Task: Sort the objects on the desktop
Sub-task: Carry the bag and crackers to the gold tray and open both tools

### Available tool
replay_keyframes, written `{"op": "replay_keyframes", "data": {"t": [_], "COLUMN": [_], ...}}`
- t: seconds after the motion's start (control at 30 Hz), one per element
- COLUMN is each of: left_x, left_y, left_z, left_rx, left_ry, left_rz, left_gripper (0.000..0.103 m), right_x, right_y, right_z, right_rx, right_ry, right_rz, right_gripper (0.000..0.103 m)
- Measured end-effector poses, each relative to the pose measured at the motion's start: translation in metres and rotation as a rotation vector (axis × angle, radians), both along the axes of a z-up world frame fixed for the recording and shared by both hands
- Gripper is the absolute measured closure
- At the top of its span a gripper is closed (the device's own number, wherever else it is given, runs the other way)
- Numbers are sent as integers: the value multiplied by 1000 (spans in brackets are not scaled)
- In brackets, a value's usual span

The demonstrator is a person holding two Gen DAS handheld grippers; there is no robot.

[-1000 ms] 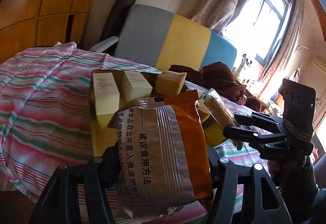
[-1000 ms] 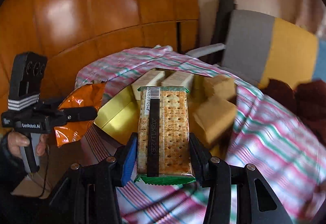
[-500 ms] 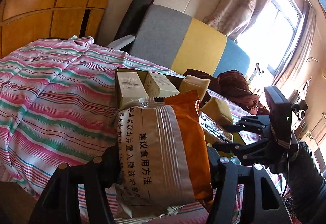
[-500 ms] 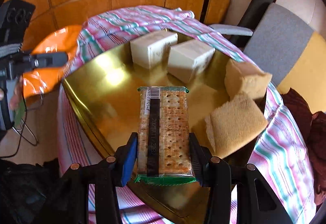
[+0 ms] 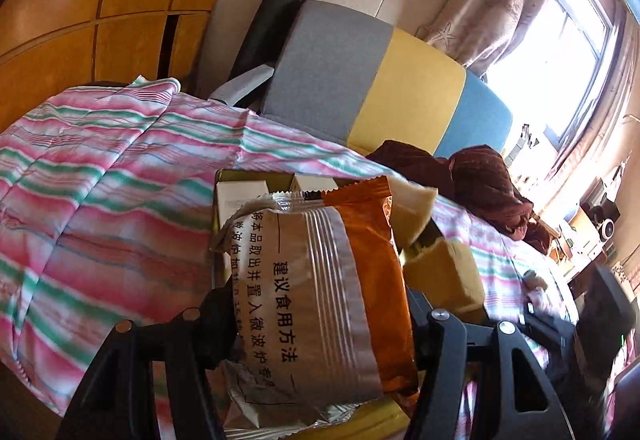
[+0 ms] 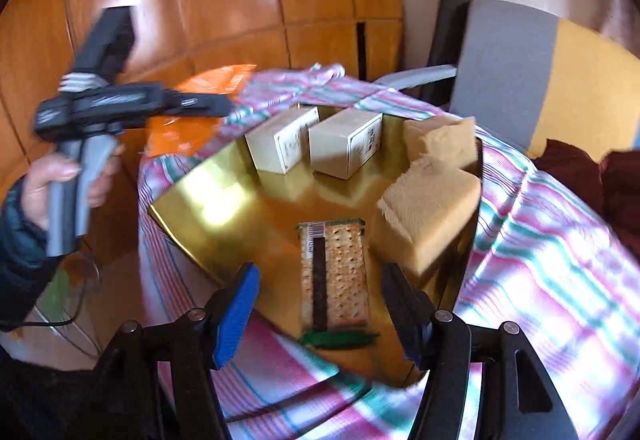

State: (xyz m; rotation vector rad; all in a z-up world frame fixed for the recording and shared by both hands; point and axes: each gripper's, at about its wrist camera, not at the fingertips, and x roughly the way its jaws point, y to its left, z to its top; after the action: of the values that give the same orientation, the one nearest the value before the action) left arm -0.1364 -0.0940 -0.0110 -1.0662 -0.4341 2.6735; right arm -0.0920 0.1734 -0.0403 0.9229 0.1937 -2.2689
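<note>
The right gripper (image 6: 320,300) has released the cracker packet (image 6: 334,272) onto the gold tray (image 6: 224,208), fingers apart; the left gripper (image 5: 316,316) stays clamped on the orange pouch (image 5: 320,288) printed "建议食用方法".

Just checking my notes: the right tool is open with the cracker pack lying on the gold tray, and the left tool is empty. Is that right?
Not quite. The left tool is not empty: the left wrist view shows it shut on the orange snack packet. The rest holds: in the right wrist view the right tool is open and the cracker pack lies on the gold tray.
</note>
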Motion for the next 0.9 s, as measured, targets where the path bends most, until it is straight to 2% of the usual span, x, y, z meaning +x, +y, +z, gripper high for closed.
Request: {"op": "replay_keyframes", "data": {"t": [0.2,0.4,0.53,0.67,0.9], "left_x": [-49,-84,-103,-115,-105], "left_y": [7,19,25,27,20], "left_z": [1,-11,-23,-32,-13], "left_rx": [12,18,57,69,49], "left_ry": [-53,-108,-157,-184,-113], "left_rz": [29,45,42,62,81], "left_gripper": [38,38,38,32,25], "right_x": [22,36,39,40,41], "right_y": [19,35,40,47,54], "right_z": [-5,-5,-4,-3,-5], "right_rx": [-64,-106,-116,-132,-154], "right_ry": [-7,1,4,8,3], "right_rz": [-70,-112,-124,-140,-163], "right_gripper": [36,36,35,35,34]}}
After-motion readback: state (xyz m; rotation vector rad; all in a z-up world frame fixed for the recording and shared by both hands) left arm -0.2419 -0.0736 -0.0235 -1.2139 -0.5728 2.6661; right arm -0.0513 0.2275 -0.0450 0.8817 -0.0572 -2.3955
